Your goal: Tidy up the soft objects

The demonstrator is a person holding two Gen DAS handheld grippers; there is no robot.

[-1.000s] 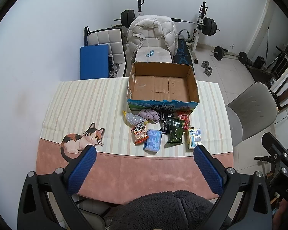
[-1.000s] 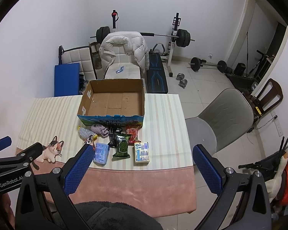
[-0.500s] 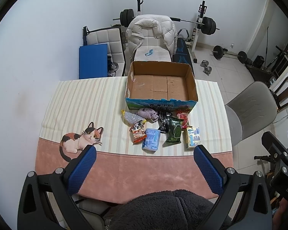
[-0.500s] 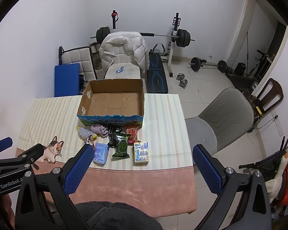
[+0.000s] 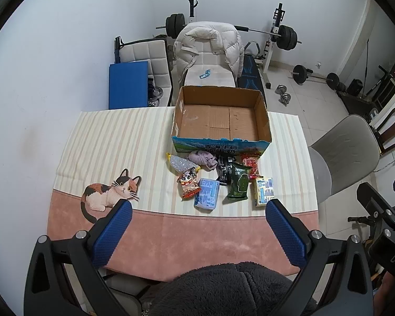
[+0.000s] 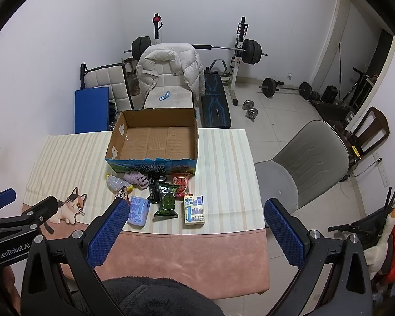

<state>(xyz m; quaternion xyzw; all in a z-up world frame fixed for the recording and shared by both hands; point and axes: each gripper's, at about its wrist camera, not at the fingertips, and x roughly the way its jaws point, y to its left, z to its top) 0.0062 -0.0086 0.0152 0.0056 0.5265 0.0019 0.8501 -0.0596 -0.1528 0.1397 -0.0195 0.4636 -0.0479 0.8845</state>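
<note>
Soft items sit in a loose cluster on the table, just in front of the cardboard box, near its printed blue front wall. Lilac knit cloth, bunched and lumpy, almost touching the box front. Left of it a clear crinkly bag with yellow ends. Below that a small cartoon snack packet, glossy, tilted. Pale blue soft pack, pillowy rectangle, nearest the table's pink band. Dark green pouch lies overlapping a black pouch. Red packet beside the box corner. Yellow-and-blue carton, stiff and boxy, at the cluster's right end.

Box is open-topped, corrugated brown inside, empty floor, torn upper edges, set at the far middle of the table.

Tablecloth is cream-striped with a pink band along the near edge and a printed calico cat at left. Wide bare cloth left of the cluster; a narrower strip to the right before the table edge.

Left gripper has its ribbed blue pads spread wide, holding nothing, hovering over the pink band. Right gripper likewise spread wide and empty, over the near right part of the table. Fuzzy dark grey sleeve at the bottom.

Beyond: grey chair right of the table, white puffer jacket over a chair behind the box, barbell rack at the wall.
</note>
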